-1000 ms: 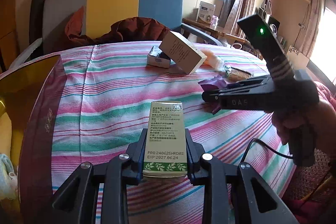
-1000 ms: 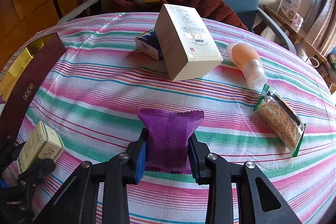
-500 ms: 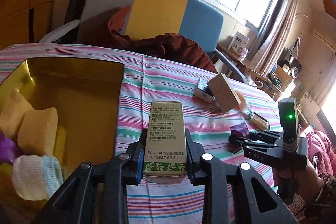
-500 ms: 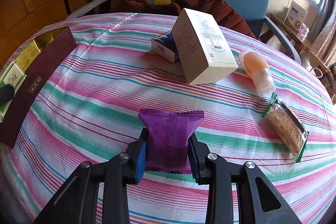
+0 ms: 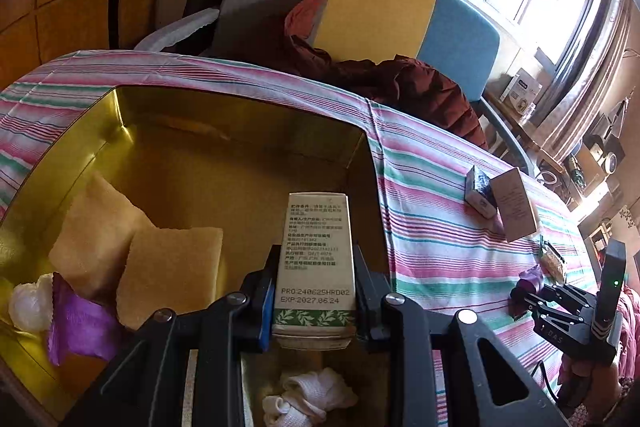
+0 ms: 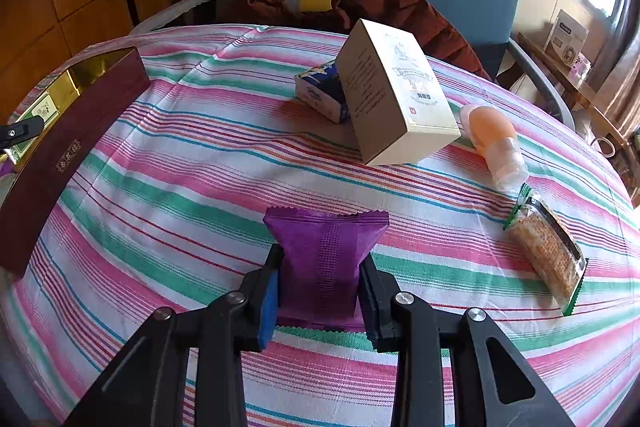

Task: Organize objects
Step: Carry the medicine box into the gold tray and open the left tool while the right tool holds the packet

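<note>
My left gripper (image 5: 314, 301) is shut on a small cream box with green leaf trim (image 5: 316, 259) and holds it over the gold-lined box (image 5: 240, 163), near its right wall. The box holds two yellow packets (image 5: 136, 251), a purple packet (image 5: 80, 323) and white wrapped items (image 5: 308, 399). My right gripper (image 6: 320, 291) is shut on a purple snack packet (image 6: 326, 251) just above the striped tablecloth (image 6: 200, 187). The maroon outside of the box (image 6: 60, 155) shows at the left of the right wrist view.
On the cloth lie a tall beige carton (image 6: 394, 93) leaning on a blue-white box (image 6: 320, 93), an orange bottle (image 6: 494, 143) and a cracker packet (image 6: 548, 251). A chair with a dark red jacket (image 6: 400, 11) stands behind the table.
My left gripper has swung left with the cream box, from over the cloth to over the gold-lined box. My right gripper keeps hold of the purple packet and has drifted slightly.
</note>
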Action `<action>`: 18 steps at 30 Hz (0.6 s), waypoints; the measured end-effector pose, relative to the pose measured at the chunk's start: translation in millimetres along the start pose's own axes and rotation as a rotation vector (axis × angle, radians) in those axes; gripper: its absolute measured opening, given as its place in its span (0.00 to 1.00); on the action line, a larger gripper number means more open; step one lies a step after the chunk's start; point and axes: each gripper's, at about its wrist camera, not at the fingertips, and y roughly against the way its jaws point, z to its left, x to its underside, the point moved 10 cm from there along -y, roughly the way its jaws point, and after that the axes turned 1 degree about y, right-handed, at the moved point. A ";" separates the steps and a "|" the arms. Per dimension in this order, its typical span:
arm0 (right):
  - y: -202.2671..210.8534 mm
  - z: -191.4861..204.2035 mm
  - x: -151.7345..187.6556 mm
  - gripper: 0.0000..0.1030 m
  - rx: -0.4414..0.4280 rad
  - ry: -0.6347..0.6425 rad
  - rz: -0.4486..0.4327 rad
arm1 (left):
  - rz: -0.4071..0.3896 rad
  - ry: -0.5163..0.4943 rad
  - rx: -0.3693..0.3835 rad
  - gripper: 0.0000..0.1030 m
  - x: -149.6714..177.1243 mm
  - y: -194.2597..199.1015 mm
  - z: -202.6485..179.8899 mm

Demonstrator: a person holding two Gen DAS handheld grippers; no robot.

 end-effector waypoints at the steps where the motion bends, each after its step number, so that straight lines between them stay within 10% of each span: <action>1: -0.4 0.0 0.3 0.34 0.001 0.001 0.002 | 0.006 0.004 -0.008 0.29 -0.1 -1.9 2.9; 18: -1.2 0.3 1.1 0.34 0.005 0.004 0.000 | 0.007 0.066 -0.041 0.40 7.5 -0.5 25.6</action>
